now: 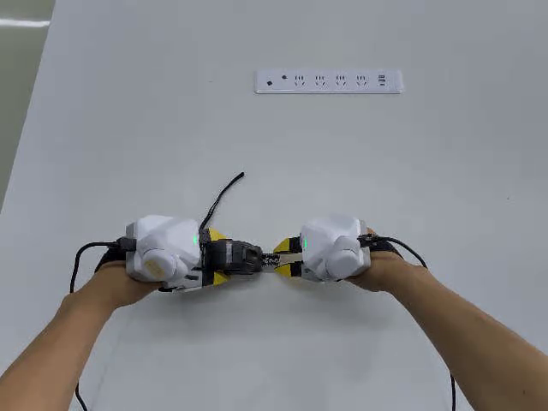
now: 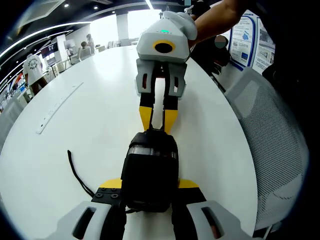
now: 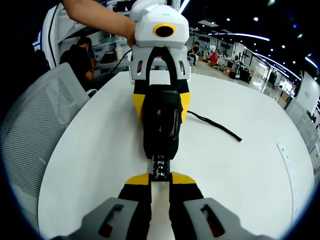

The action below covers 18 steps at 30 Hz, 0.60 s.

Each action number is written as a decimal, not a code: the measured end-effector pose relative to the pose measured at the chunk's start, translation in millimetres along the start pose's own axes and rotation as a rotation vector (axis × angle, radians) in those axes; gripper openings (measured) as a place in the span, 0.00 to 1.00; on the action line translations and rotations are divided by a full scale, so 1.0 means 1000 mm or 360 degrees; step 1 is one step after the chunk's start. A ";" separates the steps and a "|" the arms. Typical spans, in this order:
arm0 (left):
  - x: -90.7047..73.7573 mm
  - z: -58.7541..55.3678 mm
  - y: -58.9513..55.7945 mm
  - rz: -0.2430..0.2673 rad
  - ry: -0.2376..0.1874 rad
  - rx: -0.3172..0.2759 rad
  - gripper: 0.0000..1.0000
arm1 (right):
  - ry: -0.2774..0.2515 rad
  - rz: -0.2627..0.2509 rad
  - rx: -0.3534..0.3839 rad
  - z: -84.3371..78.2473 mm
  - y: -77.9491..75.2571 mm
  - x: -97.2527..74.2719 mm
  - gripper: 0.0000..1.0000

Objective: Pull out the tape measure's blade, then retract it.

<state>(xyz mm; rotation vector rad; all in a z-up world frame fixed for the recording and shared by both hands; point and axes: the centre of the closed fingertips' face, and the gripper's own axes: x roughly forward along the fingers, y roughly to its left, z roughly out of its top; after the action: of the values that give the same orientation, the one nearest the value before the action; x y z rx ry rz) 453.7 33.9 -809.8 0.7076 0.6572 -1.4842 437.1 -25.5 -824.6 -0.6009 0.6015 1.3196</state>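
Note:
A black tape measure (image 1: 236, 256) sits low over the white table, and my left gripper (image 1: 208, 257) is shut on its case. In the left gripper view the case (image 2: 150, 170) lies between my yellow-tipped jaws. My right gripper (image 1: 287, 257) faces it from the right and is shut on the end of the blade (image 1: 269, 259). In the right gripper view a short length of blade (image 3: 160, 167) with printed numbers runs from the case (image 3: 162, 120) into my right gripper (image 3: 160, 180). The case's black strap (image 1: 219, 201) trails away across the table.
A white power strip (image 1: 329, 81) lies at the far side of the table (image 1: 385, 171). A grey mesh chair (image 2: 270, 140) stands beside the table edge. People and desks are in the room behind.

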 end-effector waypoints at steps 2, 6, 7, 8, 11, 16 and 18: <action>0.000 0.000 0.000 0.0000 -0.0001 -0.0001 0.31 | 0.0000 -0.0001 -0.0004 0.000 0.000 -0.001 0.11; 0.000 0.000 0.000 0.0000 -0.0001 -0.0001 0.31 | 0.0002 -0.0002 -0.0008 -0.001 0.000 -0.002 0.11; 0.000 0.001 0.000 0.0000 0.0000 -0.0001 0.31 | 0.0002 -0.0002 -0.0007 -0.002 0.000 -0.002 0.11; 0.000 0.001 0.000 0.0000 -0.0001 -0.0001 0.31 | 0.0003 -0.0002 -0.0010 -0.002 0.000 -0.003 0.11; 0.000 0.001 0.000 -0.0001 -0.0001 0.0000 0.31 | 0.0005 -0.0002 -0.0011 -0.003 0.000 -0.004 0.11; 0.000 0.000 0.000 -0.0002 -0.0003 0.0000 0.31 | 0.0011 -0.0001 -0.0012 -0.006 0.001 -0.007 0.11; 0.000 0.000 0.000 -0.0001 -0.0003 0.0001 0.31 | 0.0012 -0.0001 -0.0012 -0.007 0.001 -0.008 0.11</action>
<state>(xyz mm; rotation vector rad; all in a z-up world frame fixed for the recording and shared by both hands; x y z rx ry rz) 453.7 33.8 -809.4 0.7062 0.6556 -1.4854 434.5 -35.5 -823.8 -0.6124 0.6029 1.3202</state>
